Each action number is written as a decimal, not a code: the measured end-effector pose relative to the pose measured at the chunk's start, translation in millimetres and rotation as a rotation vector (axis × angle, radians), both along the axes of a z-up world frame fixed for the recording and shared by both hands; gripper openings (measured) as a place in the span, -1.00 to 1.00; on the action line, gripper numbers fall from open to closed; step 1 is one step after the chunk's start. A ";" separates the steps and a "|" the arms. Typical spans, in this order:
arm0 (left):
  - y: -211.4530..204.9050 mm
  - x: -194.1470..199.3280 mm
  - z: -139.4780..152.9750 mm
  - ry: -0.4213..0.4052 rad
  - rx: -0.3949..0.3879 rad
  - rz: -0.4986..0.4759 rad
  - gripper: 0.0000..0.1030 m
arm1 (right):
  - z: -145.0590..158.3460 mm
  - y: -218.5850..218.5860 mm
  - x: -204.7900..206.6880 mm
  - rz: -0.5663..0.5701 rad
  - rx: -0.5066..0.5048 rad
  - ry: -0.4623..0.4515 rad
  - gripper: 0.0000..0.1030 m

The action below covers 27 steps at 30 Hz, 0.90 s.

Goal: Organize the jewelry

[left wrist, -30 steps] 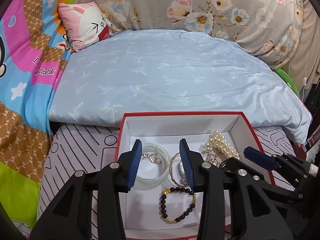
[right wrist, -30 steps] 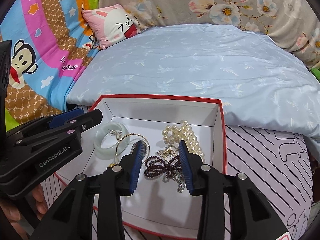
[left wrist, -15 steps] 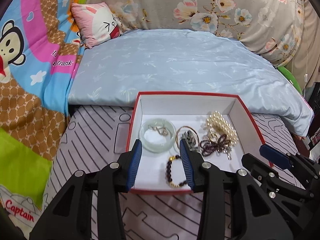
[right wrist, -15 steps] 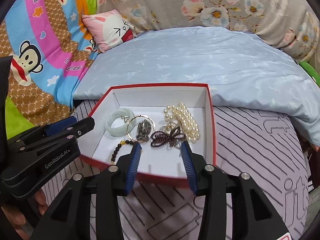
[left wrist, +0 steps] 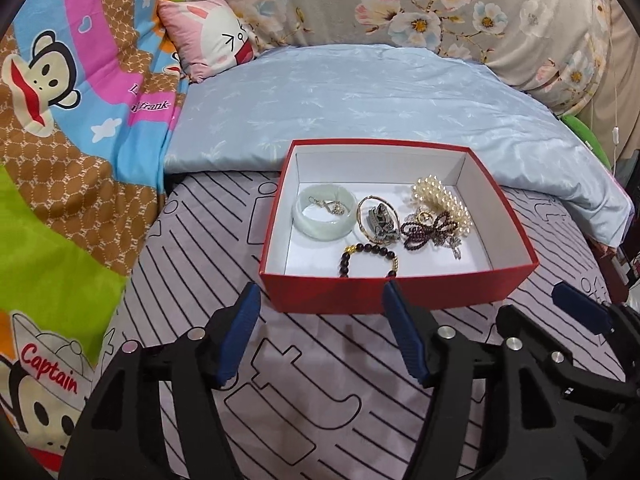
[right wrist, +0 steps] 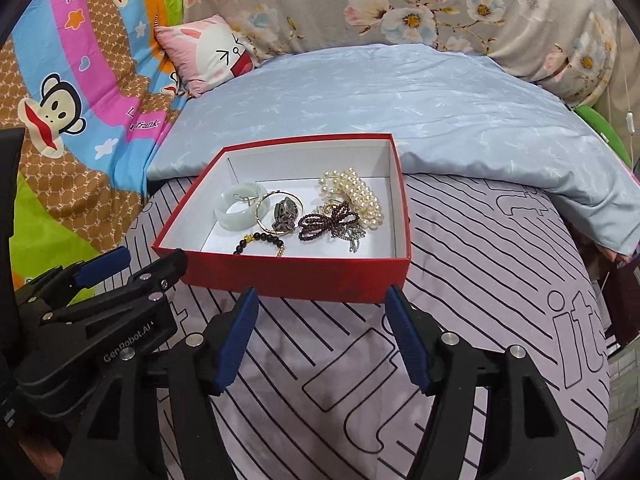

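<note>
Red box (left wrist: 396, 290) is set on the striped sheet (left wrist: 320, 392), long axis running left-right, open top facing up. Inside, left to right: pale jade bangle (left wrist: 326, 216) lying flat; thin gold bangle (left wrist: 378, 220) around a dark grey piece; dark bead bracelet (left wrist: 370, 258) by the near wall; purple bead strand (left wrist: 428, 230); pearl strand (left wrist: 442, 200), laid diagonally toward the back. Left gripper (left wrist: 320, 336) is held wide apart, empty, short of the box. Right gripper (right wrist: 322, 336) likewise, spread wide, nothing held.
</note>
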<state>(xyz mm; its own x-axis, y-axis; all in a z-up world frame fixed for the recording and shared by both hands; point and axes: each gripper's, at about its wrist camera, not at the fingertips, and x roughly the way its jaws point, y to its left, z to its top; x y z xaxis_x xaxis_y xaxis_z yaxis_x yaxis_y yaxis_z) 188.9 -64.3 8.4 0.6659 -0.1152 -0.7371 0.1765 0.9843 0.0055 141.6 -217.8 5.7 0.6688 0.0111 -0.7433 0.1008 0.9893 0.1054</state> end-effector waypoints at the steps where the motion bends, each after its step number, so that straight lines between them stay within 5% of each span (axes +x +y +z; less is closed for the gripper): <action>1: 0.6 -1.1 -0.6 0.007 -0.003 0.001 0.26 | 0.7 -0.4 -1.6 -0.004 -0.003 0.001 0.29; 8: 14.0 -13.5 2.0 0.008 -0.010 0.082 0.80 | 11.1 -2.6 -17.3 -0.053 -0.050 -0.023 0.66; 27: 12.9 -31.9 2.6 0.003 0.050 0.078 0.81 | 15.1 -0.4 -34.3 -0.082 -0.038 -0.026 0.66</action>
